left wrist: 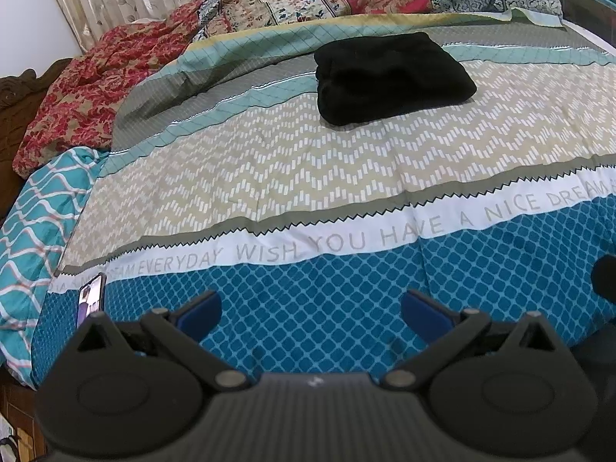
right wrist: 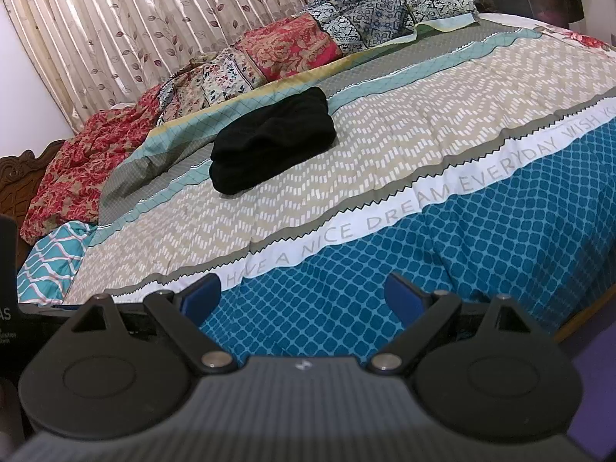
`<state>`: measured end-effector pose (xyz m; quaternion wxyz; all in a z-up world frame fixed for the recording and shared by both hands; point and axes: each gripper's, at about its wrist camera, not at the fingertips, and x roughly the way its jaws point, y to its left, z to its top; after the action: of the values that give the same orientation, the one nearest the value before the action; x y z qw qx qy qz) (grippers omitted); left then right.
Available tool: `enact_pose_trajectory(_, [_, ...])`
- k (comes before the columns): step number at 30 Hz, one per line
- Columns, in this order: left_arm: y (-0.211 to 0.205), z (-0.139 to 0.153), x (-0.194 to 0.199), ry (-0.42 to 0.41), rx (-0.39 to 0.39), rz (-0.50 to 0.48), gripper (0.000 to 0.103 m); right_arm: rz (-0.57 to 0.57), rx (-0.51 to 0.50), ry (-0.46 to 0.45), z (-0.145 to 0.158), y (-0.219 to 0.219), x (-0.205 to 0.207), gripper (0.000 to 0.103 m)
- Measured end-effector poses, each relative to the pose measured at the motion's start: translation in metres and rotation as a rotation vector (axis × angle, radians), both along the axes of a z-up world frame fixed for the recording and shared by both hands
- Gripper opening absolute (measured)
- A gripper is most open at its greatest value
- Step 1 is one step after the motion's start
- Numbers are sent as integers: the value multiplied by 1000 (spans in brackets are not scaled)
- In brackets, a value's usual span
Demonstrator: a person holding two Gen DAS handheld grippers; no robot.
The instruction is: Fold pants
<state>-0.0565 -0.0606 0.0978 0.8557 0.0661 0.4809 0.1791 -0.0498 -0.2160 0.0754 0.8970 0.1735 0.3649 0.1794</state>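
Mid-bed, far from both tools, pants (left wrist: 390, 77) (right wrist: 271, 142) are lying folded in a black bundle on the bedspread (left wrist: 308, 177) (right wrist: 385, 161). Left gripper (left wrist: 310, 313) and right gripper (right wrist: 302, 294) are hovering spread wide, holding nothing, over the near blue band.

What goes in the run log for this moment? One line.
folded black fabric pants on patterned bedspread | left tongs open | right tongs open, both clear
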Motion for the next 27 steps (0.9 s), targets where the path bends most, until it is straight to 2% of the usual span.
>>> enact_pose_trajectory(27, [-2,-2,1,5,-3,-9,103,0,-2,-1,-2,0,0,94])
